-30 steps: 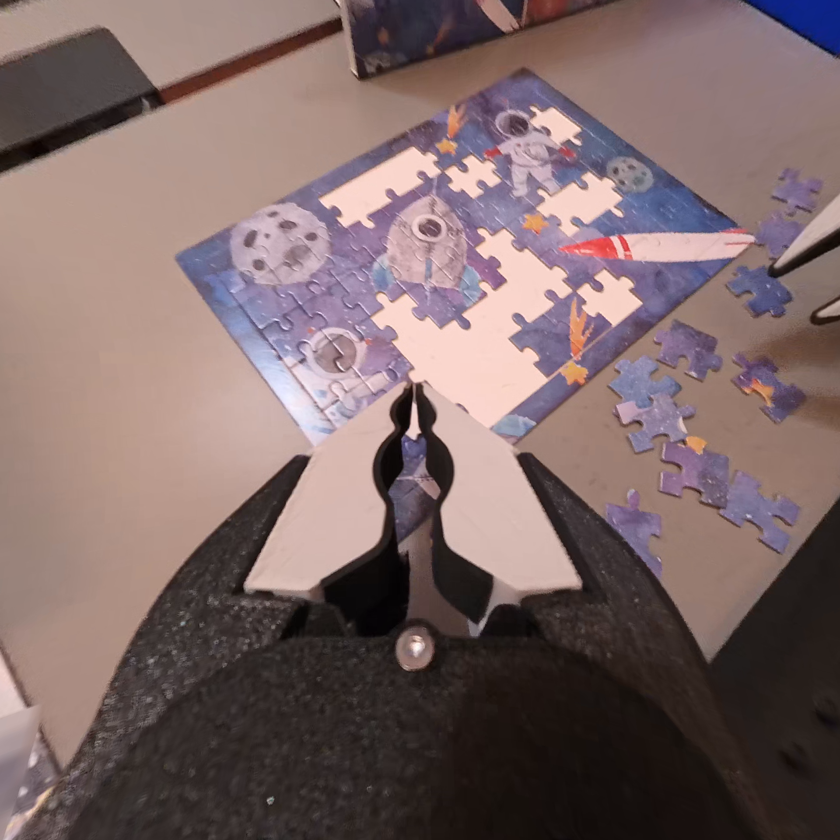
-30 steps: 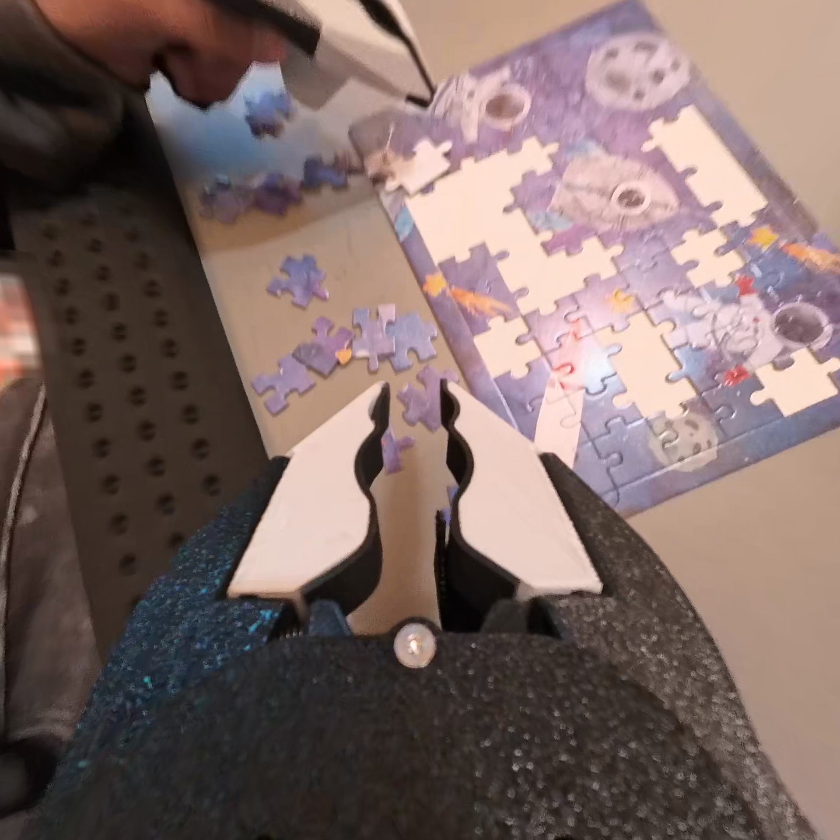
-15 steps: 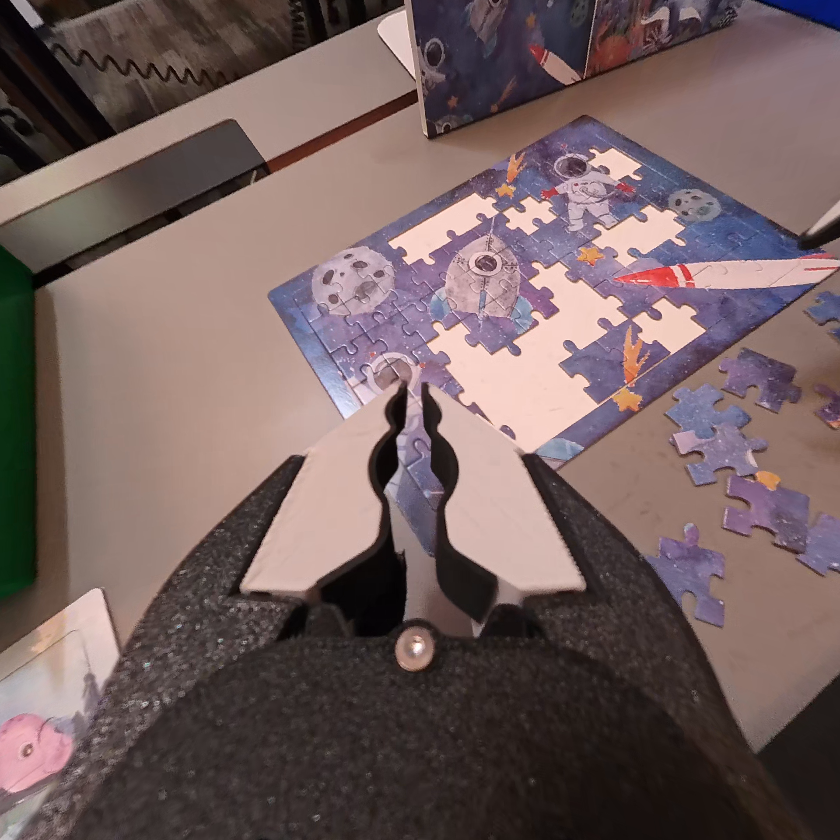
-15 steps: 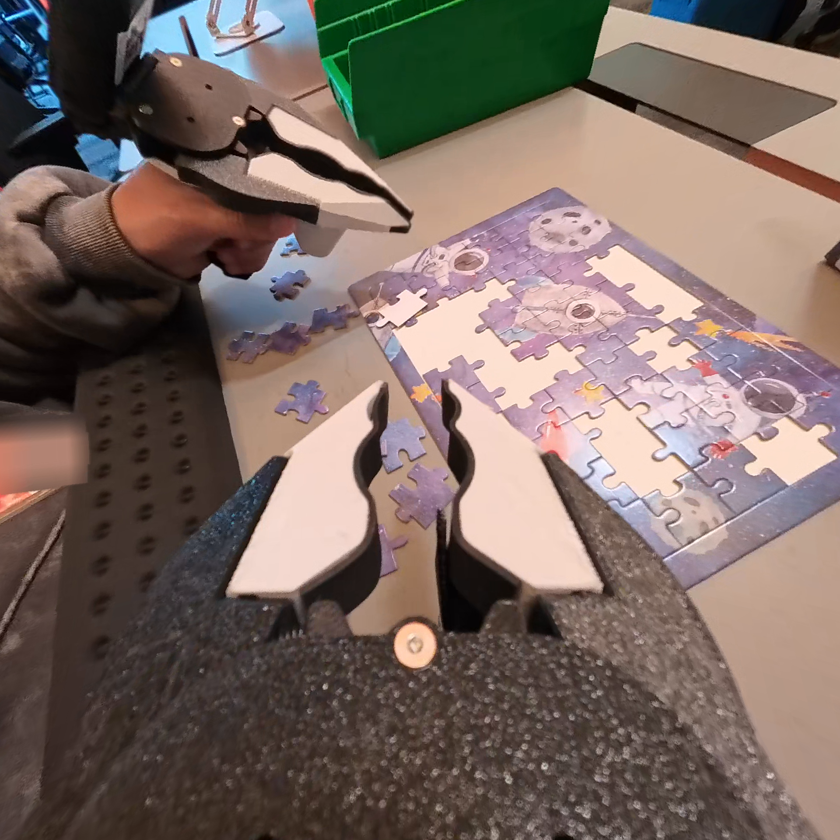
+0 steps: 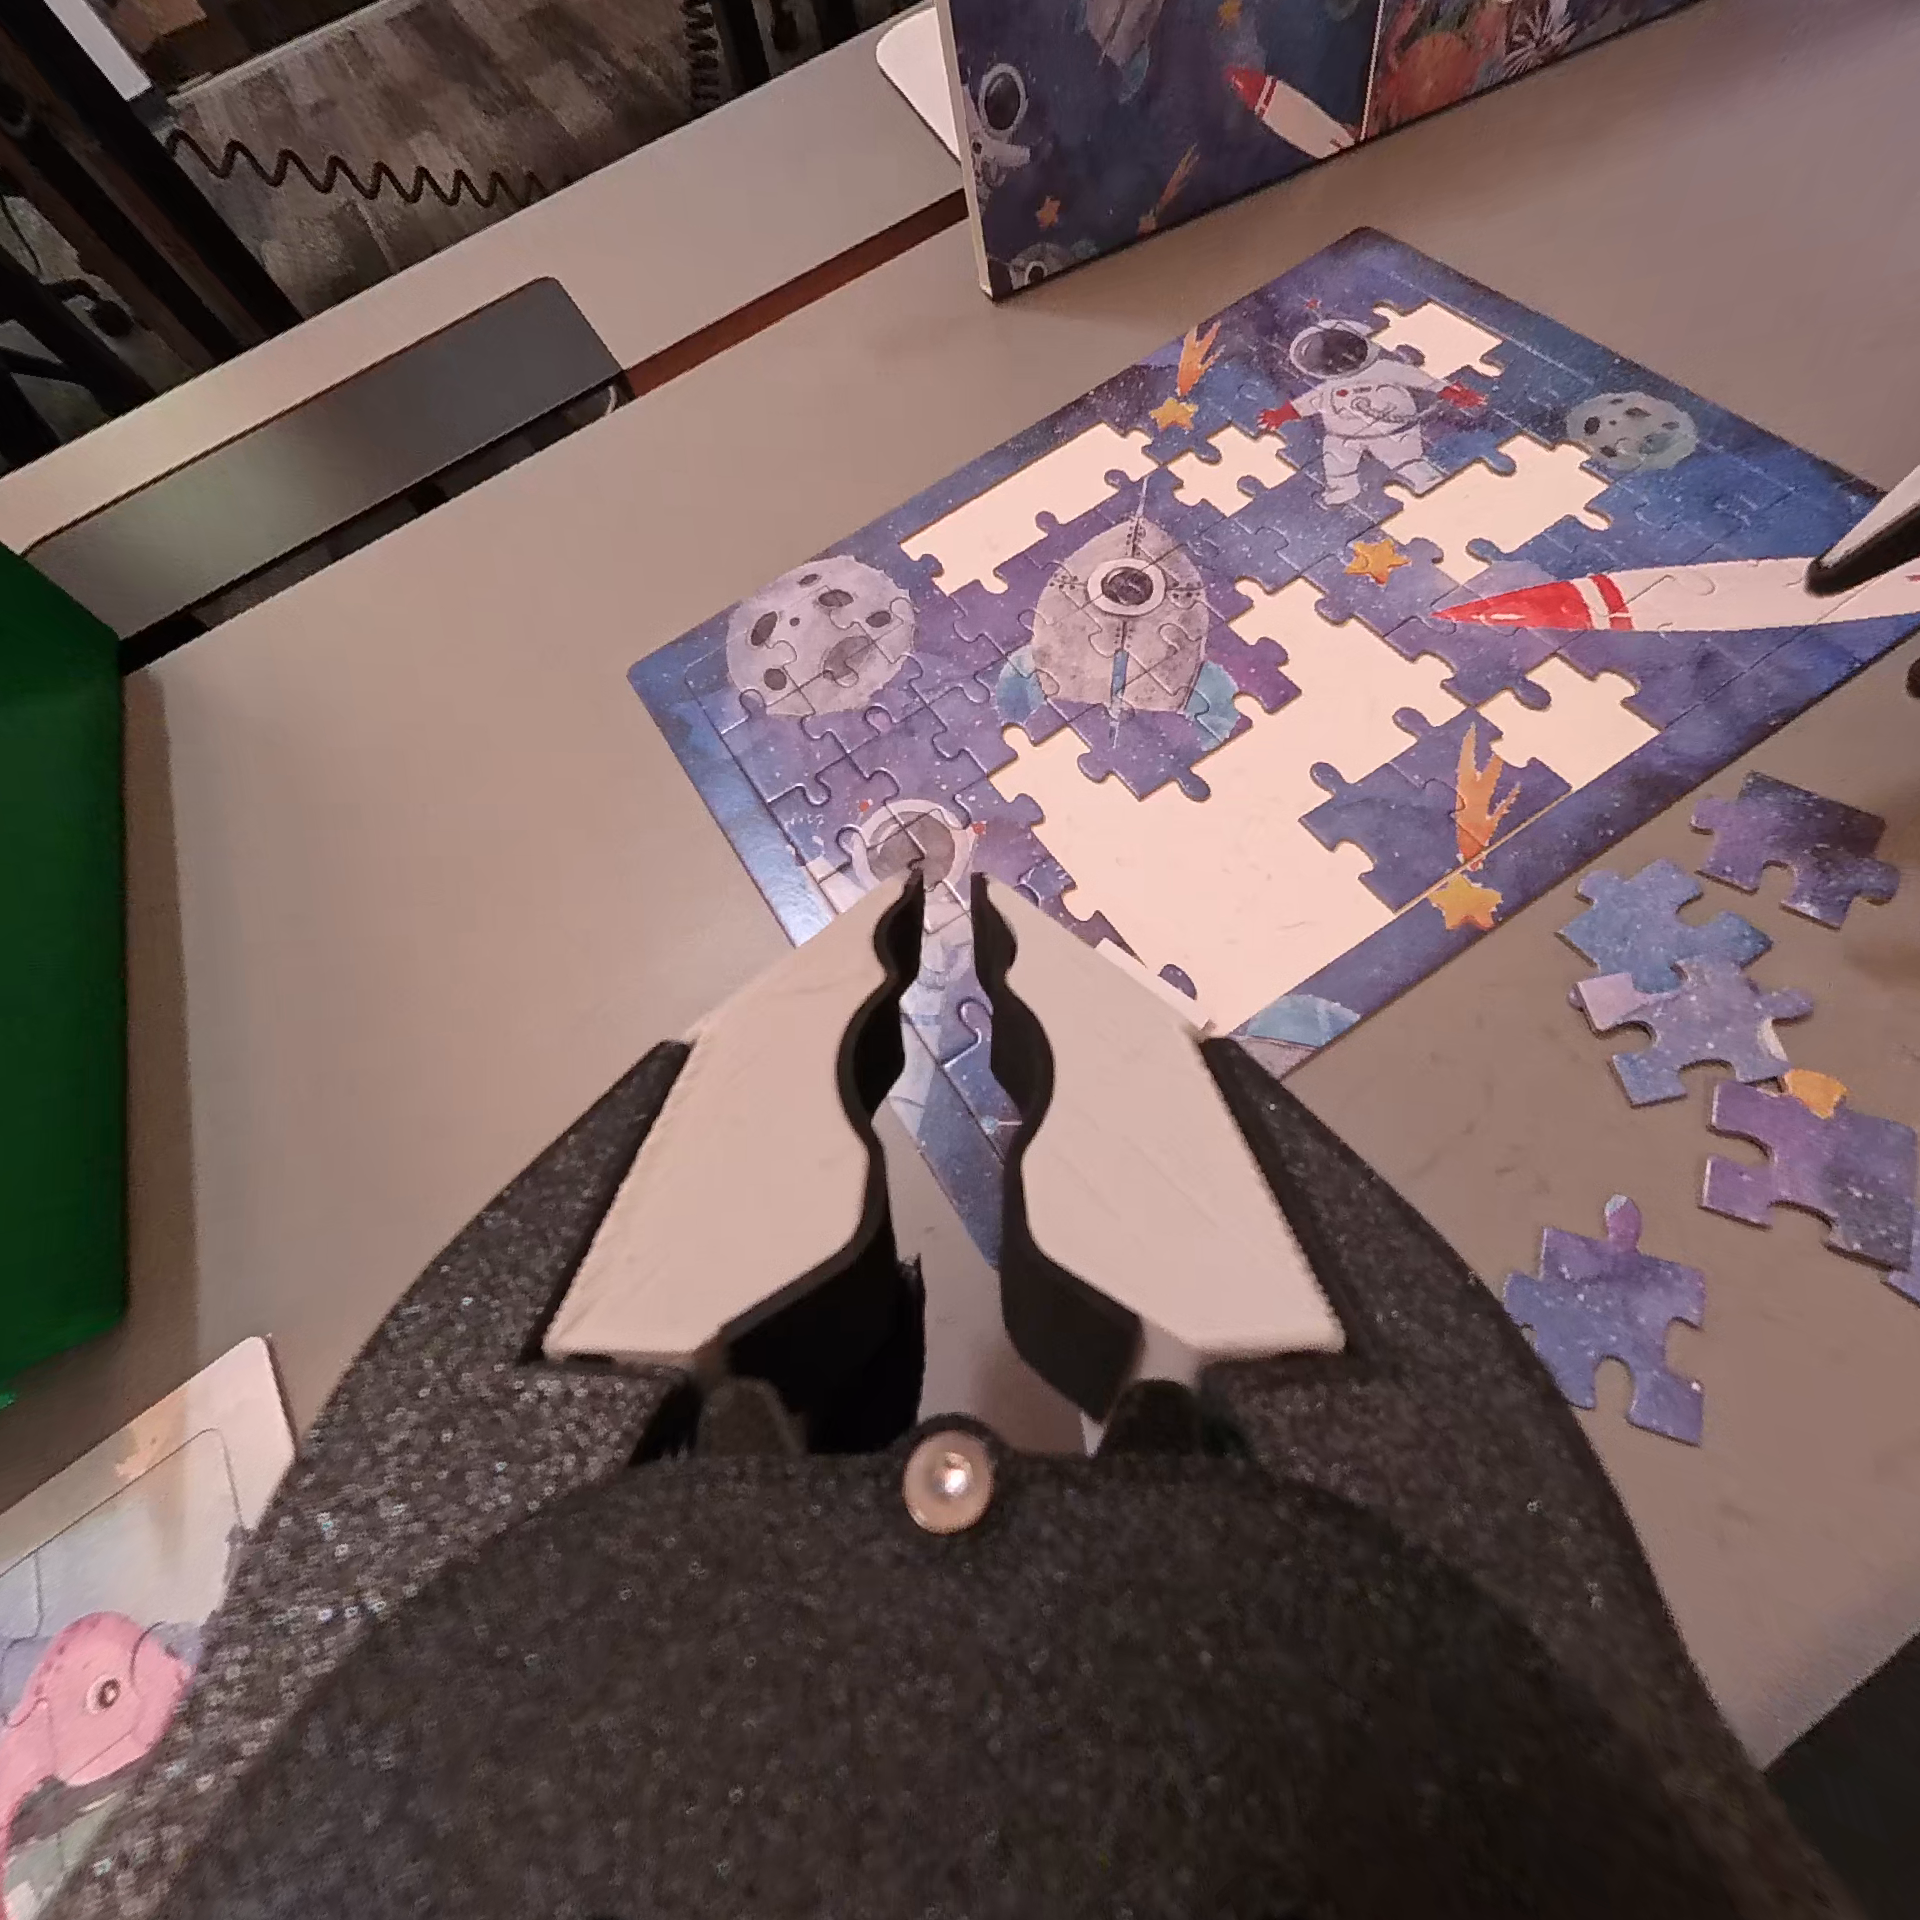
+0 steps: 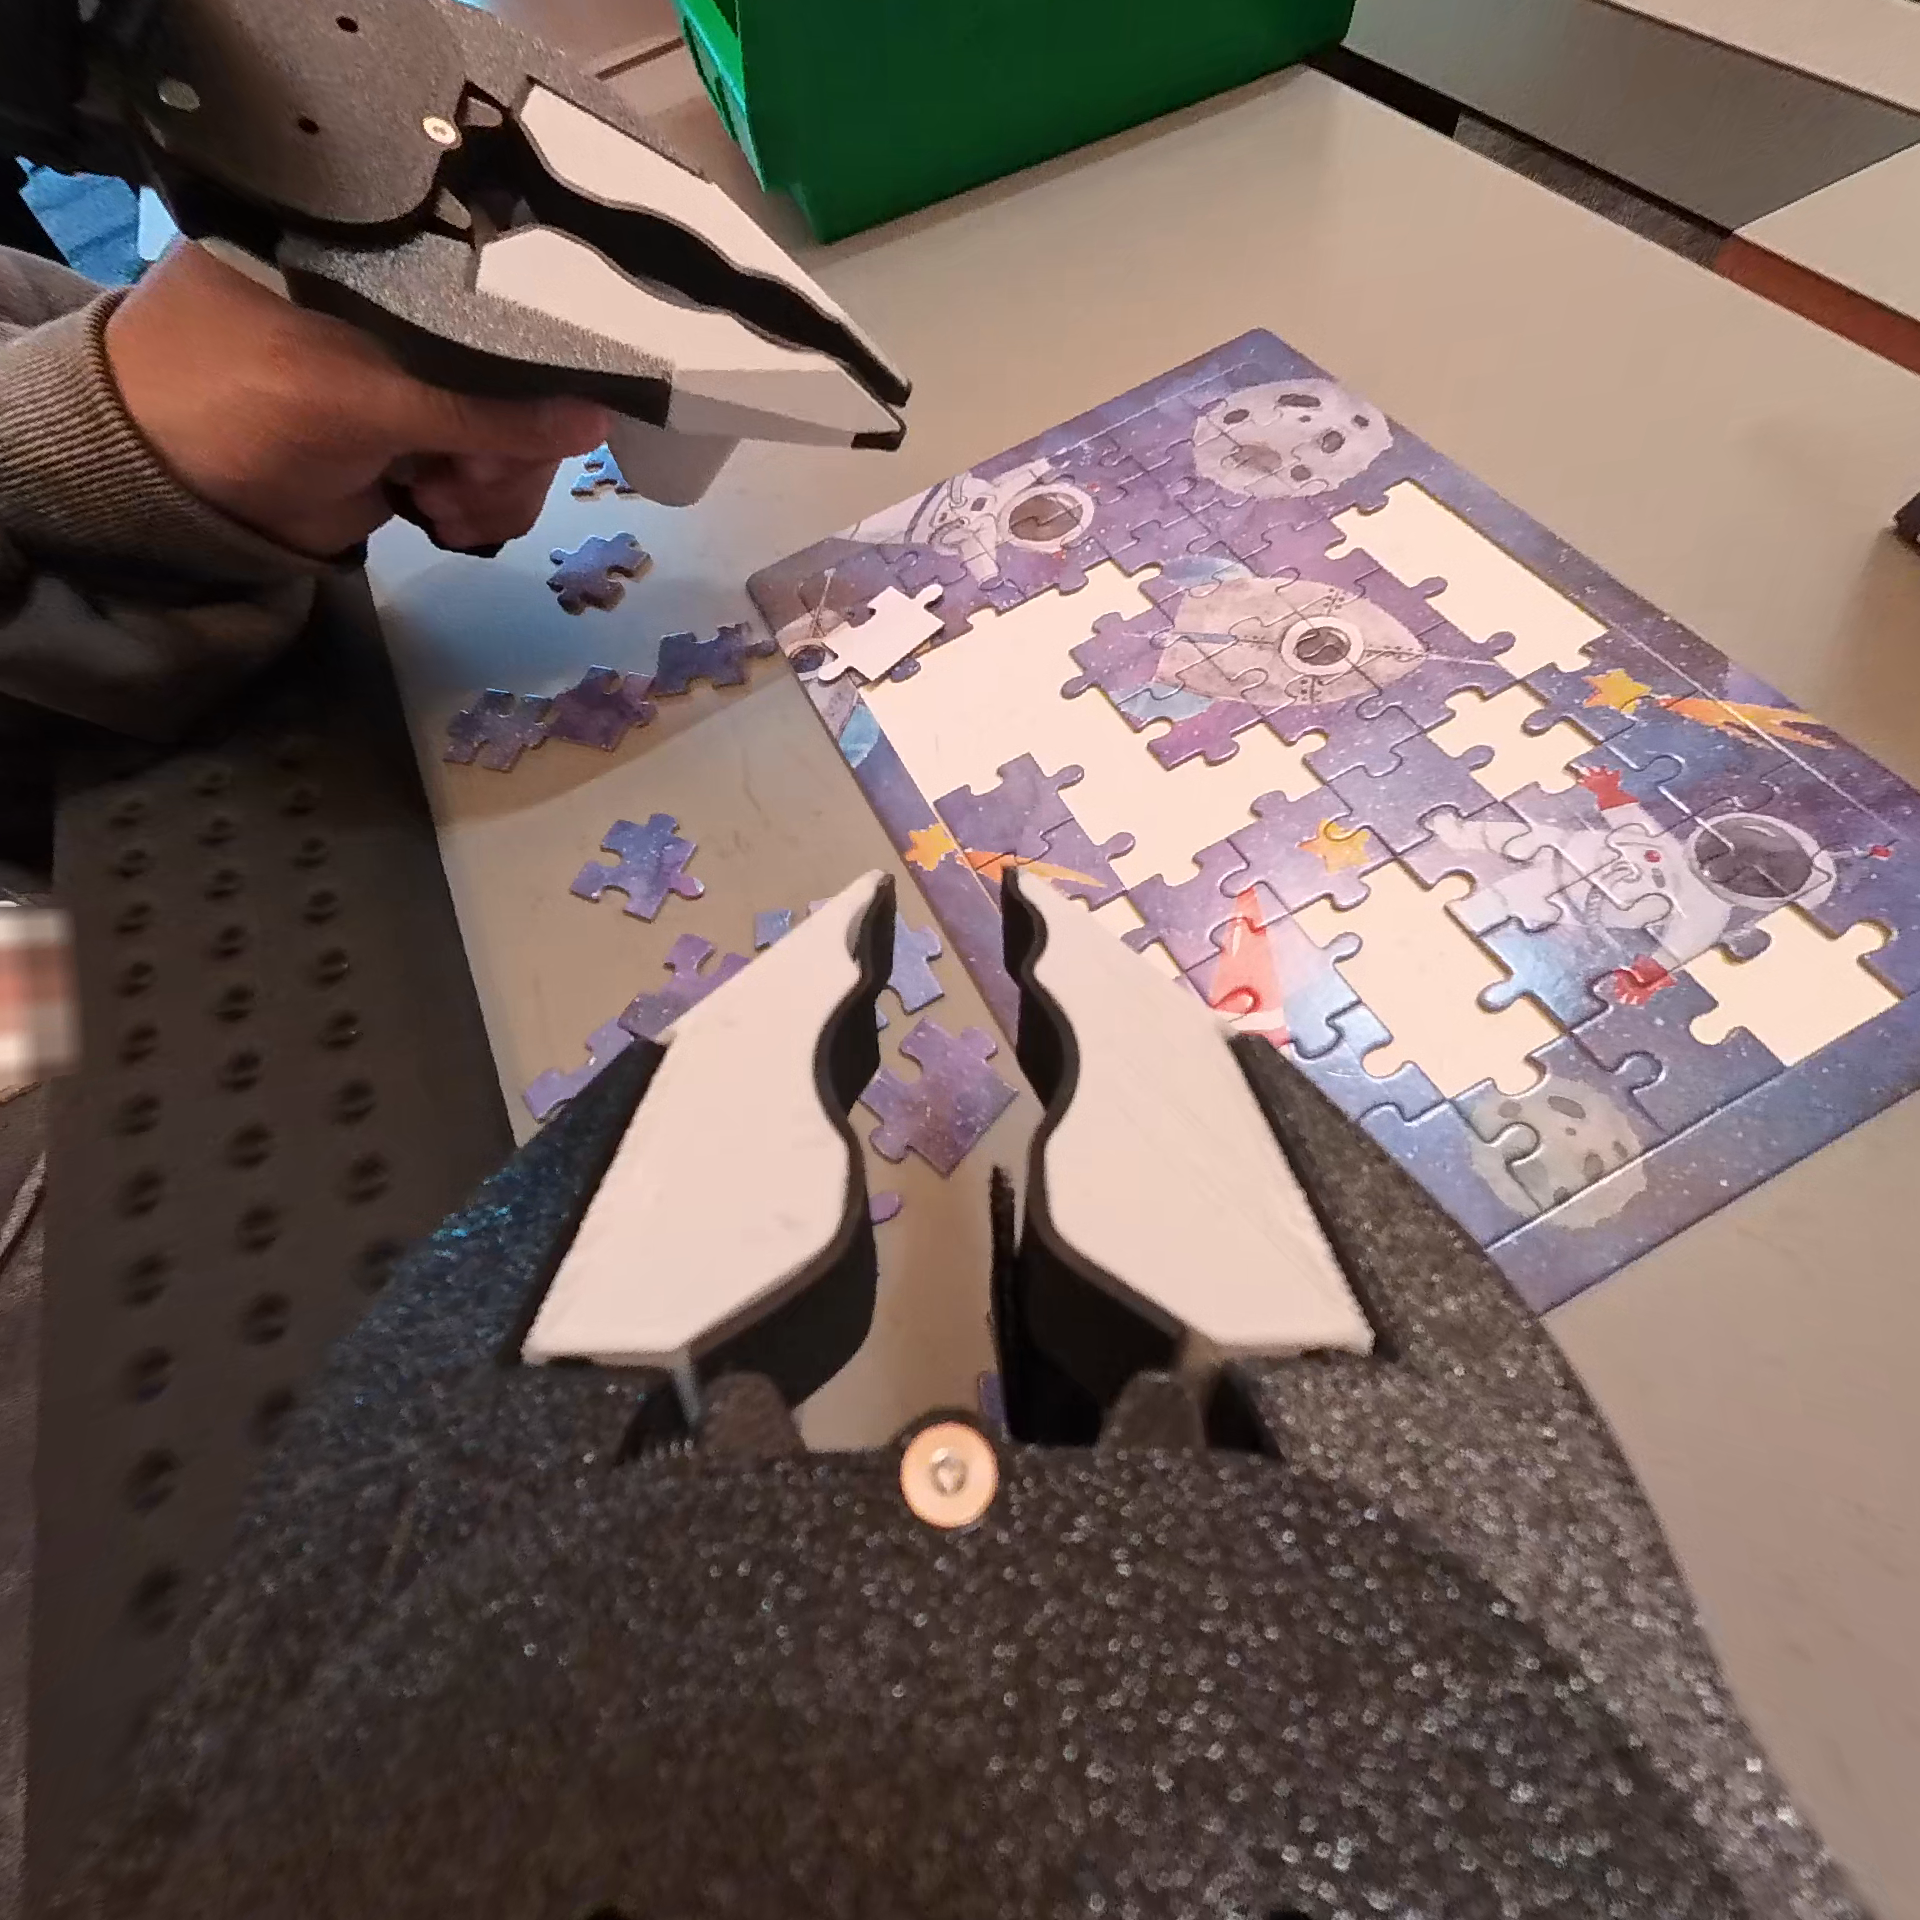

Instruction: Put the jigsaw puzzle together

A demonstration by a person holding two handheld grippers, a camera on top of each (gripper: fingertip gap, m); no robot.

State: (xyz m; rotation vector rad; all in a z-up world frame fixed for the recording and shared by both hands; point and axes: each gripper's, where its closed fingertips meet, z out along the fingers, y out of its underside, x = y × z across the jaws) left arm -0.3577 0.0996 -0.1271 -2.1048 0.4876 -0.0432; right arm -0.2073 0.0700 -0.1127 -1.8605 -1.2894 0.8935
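Jigsaw puzzle (image 6: pixel 1351 790) is lying part-filled on the table (image 6: pixel 1299 239), a face-down piece (image 6: pixel 883 634) resting at its corner. Right gripper (image 6: pixel 945 894) is hovering slightly open and empty over loose pieces (image 6: pixel 935 1091); left gripper (image 5: pixel 945 883) is hanging nearly closed, empty. Approaching one piece squarely seems wise.

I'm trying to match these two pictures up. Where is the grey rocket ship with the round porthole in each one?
Left wrist view: grey rocket ship, upper middle, right of the cratered moon.
Right wrist view: same rocket, upper centre-right, below the moon.
Shared landmark: that moon.
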